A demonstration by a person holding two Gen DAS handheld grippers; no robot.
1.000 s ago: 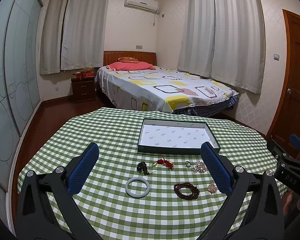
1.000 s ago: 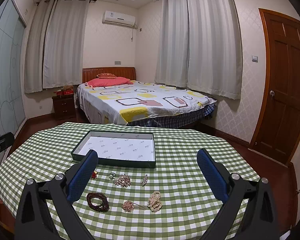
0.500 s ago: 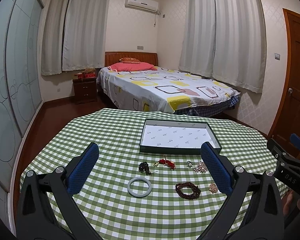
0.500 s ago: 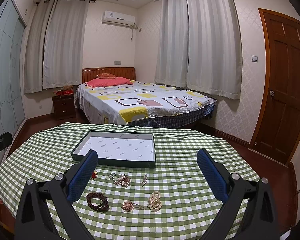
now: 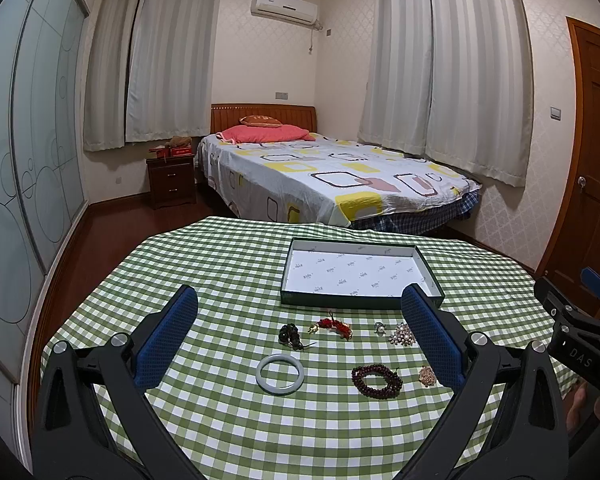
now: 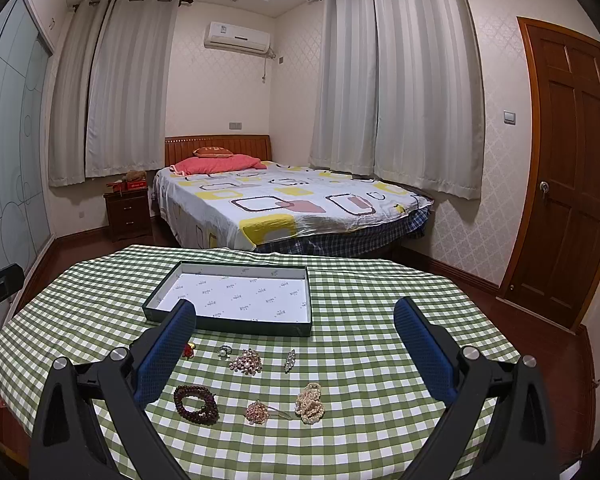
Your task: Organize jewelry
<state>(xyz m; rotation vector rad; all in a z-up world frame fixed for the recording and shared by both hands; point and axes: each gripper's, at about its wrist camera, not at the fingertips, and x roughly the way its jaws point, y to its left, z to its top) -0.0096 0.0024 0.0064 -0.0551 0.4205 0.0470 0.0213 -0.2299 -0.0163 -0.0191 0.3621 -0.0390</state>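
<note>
The right gripper's black frame, seen at the far right of the left wrist view, bears the letters "DAS", and the white lining of the shallow dark-walled tray point(image 5: 362, 306) carries a repeated small printed logo too fine to read. The left gripper point(image 5: 300, 334) holds its blue textured pads wide apart with nothing between them; ahead between its fingers lie a smooth pale jade bangle point(image 5: 279, 373), a dark beaded bracelet point(image 5: 377, 381), a red knotted charm point(image 5: 334, 326) and a black bead cluster point(image 5: 290, 335) on the green gingham tablecloth point(image 5: 228, 280). The right gripper point(image 6: 296, 346) is likewise spread and empty, with a rhinestone brooch point(image 6: 246, 362), a pearl strand bundle point(image 6: 310, 403) and a small ring point(image 6: 224, 351) between its fingers, the tray just beyond.
</note>
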